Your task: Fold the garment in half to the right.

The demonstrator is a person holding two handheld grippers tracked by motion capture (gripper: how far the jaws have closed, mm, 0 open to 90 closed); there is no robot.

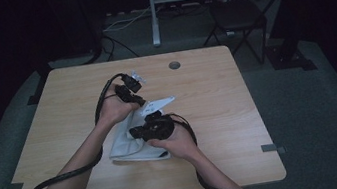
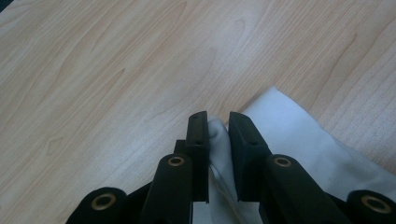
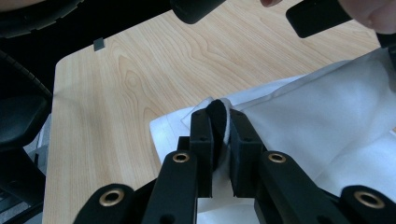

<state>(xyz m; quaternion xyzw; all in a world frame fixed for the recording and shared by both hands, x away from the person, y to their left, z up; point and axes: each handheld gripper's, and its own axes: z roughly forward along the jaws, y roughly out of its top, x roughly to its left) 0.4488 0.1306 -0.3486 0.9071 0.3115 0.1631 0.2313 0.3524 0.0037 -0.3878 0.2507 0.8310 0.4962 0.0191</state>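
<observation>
Both hand-held grippers pinch one white cloth at mid-frame — either thin hold could slip.

The white, soft, folded fabric cloth (image 1: pixel 131 143) lies at the centre of the pale wood-grain worktop (image 1: pixel 219 112), one flap lifted toward the upper right. The left hand-held gripper (image 2: pixel 217 122) is closed on a bunched edge of the cloth, and the right hand-held gripper (image 3: pixel 220 116) is clamped on another thin fold. As a judgement: each grip catches only a little fabric near the jaw tips, so pulling the two apart too hard or unevenly could tug an edge free, and the flap would drop and crease — or the layers would drag across the worktop and undo the fold.
</observation>
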